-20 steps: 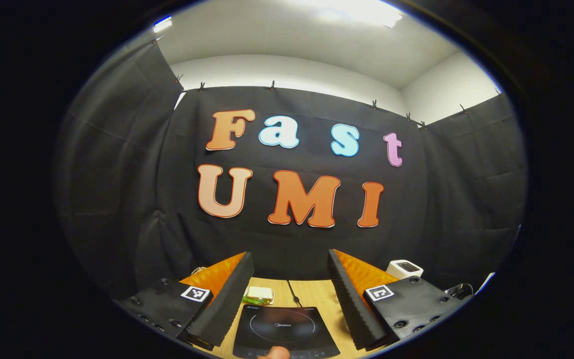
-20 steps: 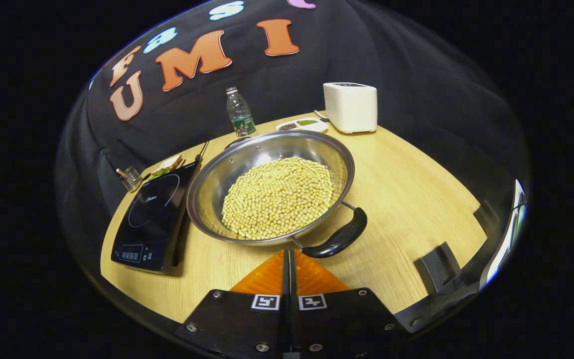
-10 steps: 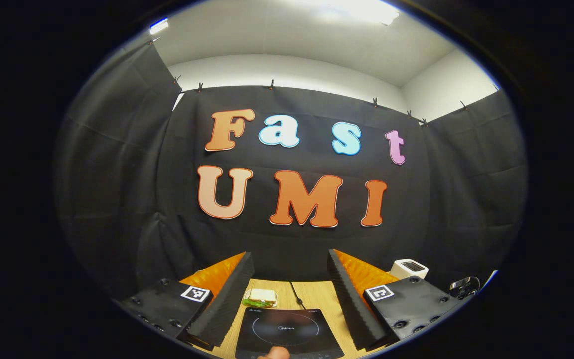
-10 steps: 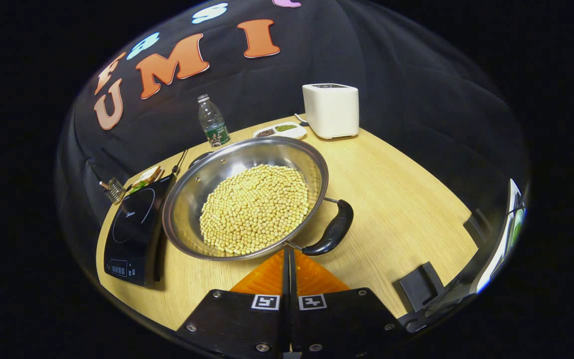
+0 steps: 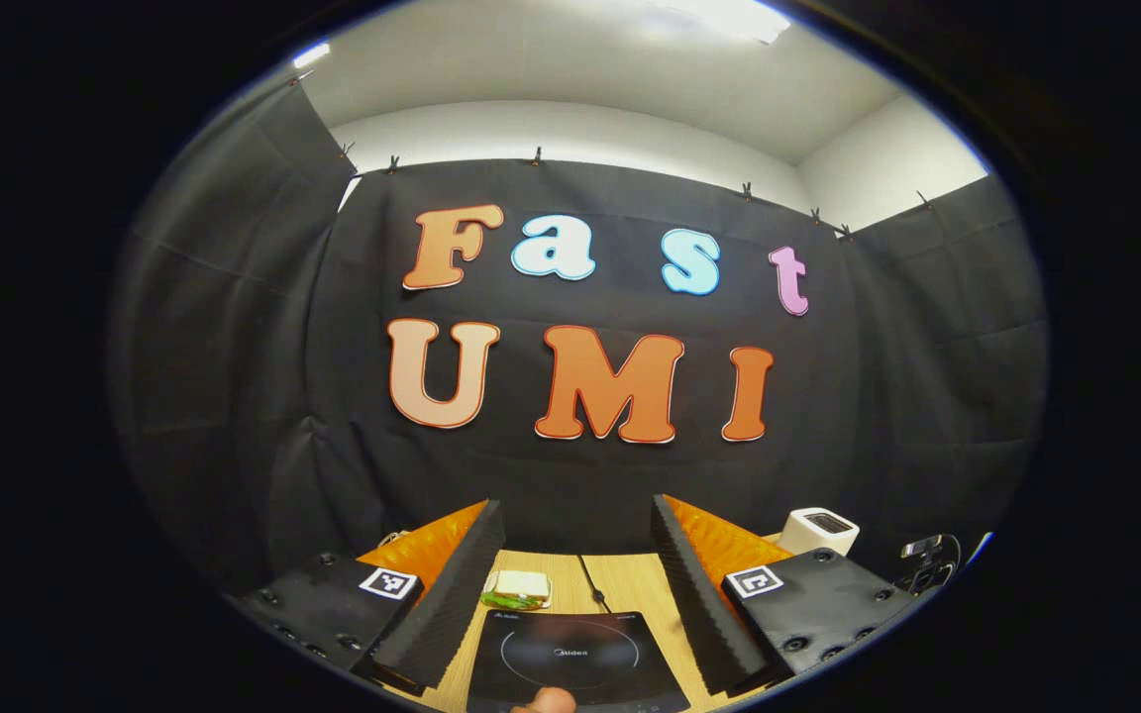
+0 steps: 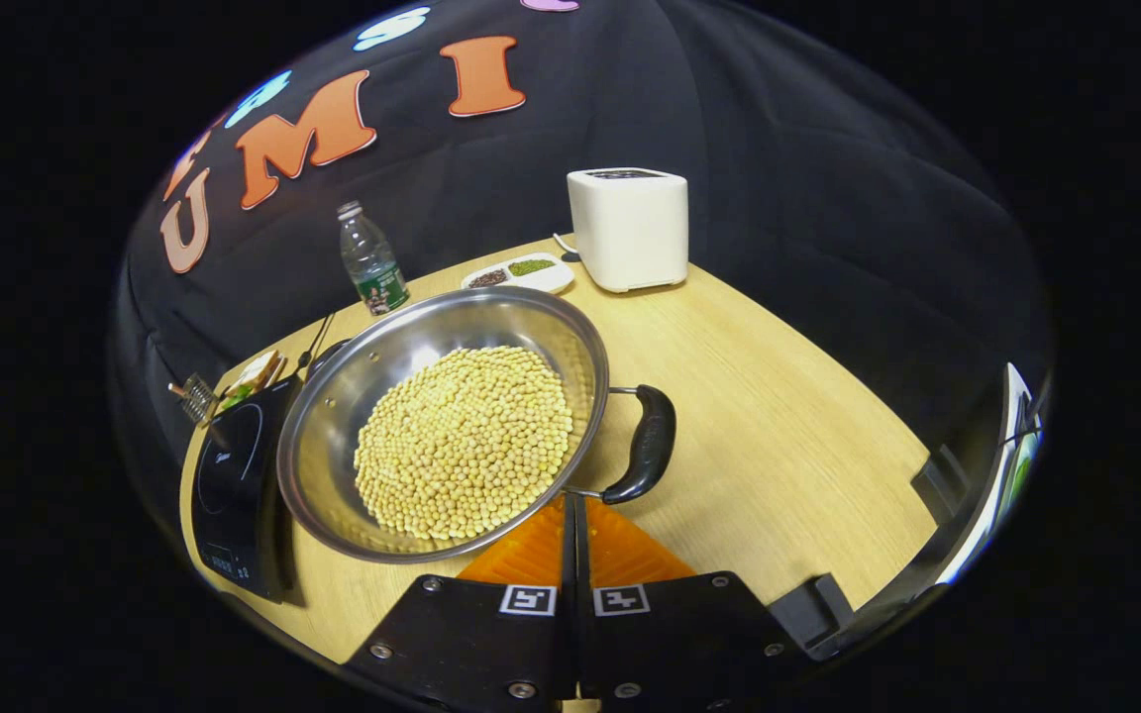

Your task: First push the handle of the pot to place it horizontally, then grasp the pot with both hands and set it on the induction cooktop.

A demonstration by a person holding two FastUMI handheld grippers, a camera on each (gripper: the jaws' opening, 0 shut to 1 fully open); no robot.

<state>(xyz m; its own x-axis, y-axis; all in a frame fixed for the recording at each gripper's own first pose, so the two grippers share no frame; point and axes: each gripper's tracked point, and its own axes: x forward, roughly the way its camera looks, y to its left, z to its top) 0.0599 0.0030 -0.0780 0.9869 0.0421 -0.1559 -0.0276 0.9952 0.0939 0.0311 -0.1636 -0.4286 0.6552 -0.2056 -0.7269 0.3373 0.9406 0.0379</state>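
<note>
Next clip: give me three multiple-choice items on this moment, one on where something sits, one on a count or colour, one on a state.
1. Where is the induction cooktop relative to the pot in the right gripper view?
A. On its left
B. On its right
C. Under it

2. What colour is the toaster?
A. Red
B. White
C. Black

3. How do the right gripper's fingers stand?
A. Spread wide
B. Clamped on the bottle
C. Closed together

Answers: 1 A, the cooktop lies beside the pot's left rim on the wooden table. 2 B, its casing is plain white at the table's far edge. 3 C, the fingers meet with no gap, just before the pot's black handle, while the left gripper stands open.
</note>
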